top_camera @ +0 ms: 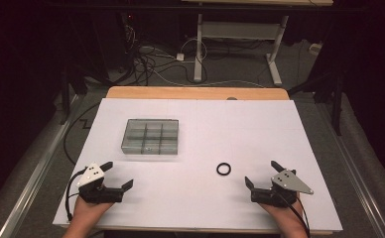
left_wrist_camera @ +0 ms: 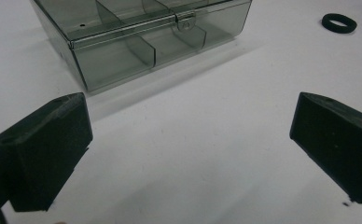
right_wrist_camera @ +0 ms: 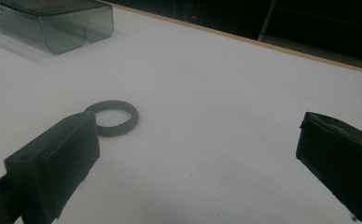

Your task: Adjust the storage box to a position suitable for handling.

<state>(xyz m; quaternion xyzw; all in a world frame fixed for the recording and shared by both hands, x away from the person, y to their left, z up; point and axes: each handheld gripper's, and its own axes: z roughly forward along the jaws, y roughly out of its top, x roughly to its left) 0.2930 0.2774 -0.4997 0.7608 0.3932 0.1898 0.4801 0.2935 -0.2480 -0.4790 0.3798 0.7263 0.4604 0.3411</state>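
Lying Flat Between Box and Right Gripper: Black Ring Position

Lying flat on the white table sheet [top_camera: 205,188], the black ring [top_camera: 223,169] rests untouched, toward the near right of centre. It sits near the right gripper [top_camera: 261,174], just off that gripper's inner jaw, and clear of both jaws. In the right gripper view the ring [right_wrist_camera: 112,117] appears just beyond the tip of the left-hand jaw, not between the two.

Right gripper: jaws spread wide, holding nothing, resting low over the sheet.

Left gripper [top_camera: 117,175]: jaws likewise spread wide and empty, at the near left of the sheet, well apart from the ring.

A clear grey compartment box [top_camera: 150,136] stands farther back on the left, lid closed, latch [left_wrist_camera: 185,21] facing the left gripper. The ring lies well apart from it.
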